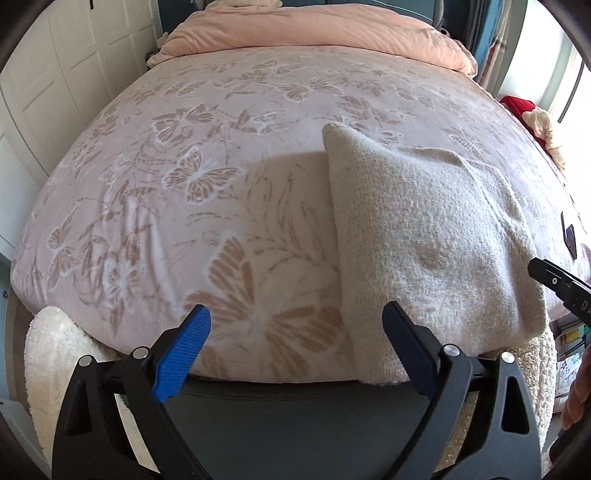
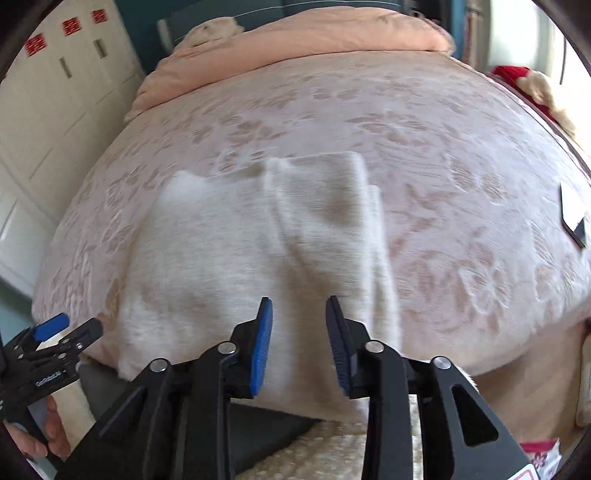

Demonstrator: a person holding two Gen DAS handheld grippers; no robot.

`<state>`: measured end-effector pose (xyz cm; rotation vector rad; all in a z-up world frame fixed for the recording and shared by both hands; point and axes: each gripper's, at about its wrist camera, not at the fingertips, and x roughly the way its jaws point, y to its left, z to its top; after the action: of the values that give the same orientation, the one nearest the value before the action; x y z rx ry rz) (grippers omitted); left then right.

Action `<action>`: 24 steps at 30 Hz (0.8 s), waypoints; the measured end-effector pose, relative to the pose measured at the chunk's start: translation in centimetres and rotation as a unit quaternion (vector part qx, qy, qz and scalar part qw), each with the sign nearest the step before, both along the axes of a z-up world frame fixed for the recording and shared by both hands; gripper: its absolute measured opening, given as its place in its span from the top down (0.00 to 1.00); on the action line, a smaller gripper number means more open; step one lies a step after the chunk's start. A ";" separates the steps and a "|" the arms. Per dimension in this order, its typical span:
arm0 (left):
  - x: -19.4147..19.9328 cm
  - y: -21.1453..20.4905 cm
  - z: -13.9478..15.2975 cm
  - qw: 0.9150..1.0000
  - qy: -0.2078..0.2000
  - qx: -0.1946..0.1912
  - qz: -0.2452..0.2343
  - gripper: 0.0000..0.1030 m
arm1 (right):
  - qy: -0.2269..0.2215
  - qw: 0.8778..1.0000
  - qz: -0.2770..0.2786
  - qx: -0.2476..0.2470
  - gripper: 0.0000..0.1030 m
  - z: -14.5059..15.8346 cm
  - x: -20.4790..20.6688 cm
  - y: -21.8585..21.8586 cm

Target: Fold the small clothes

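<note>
Filling nearly both views, the bed (image 1: 221,155) under its pink butterfly blanket is your landmark; everything else sits relative to it. At the bed's head end a peach duvet (image 1: 317,33) lies bunched, and off its right edge something red and cream (image 1: 532,118) shows, too small to name. A dark flat object (image 2: 574,218) lies on the blanket near that same right edge.

On the bed's near edge, toward your side, lies the cream knitted garment (image 1: 428,236). It already looks folded in: one panel is laid over another, with a diagonal fold line across its top, and its bottom corner hangs just over the bed's foot edge. The right wrist view is motion-blurred, so the finer layers are hard to read.

Your left gripper (image 1: 297,347) hangs at the foot edge just beside the garment's left side, jaws spread wide, holding nothing. Your right gripper (image 2: 299,345) points over the garment's lower middle, jaws parted to a narrower gap, also empty; whether the tips touch the knit I cannot tell.

By my reading you are between folds, with the sides in and the lengthwise fold not yet made. The next move likely calls for pinching the near hem at both corners and carrying it up toward the bed's head, keeping the layers together so the thick knit does not spring back
</note>
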<state>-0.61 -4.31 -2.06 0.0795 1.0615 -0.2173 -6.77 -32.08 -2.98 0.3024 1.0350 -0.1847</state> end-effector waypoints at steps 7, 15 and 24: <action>0.5 -2.9 0.0 1.000 0.007 -0.003 -0.019 0.11 | -0.009 0.999 -0.001 0.048 0.87 -1.8 0.1 -1.9; 1.3 -5.7 -0.4 0.999 0.000 0.013 -0.037 0.11 | 0.028 0.999 0.022 0.009 0.83 -4.4 0.7 -2.0; 2.5 -6.6 -1.4 0.998 0.051 -0.021 -0.038 0.08 | 0.002 1.000 -0.024 0.018 0.36 -2.3 1.2 -3.7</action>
<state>1.90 -10.96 -3.50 0.0715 1.1555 -0.3141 -5.59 -35.77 -5.30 0.3606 1.0371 -0.2101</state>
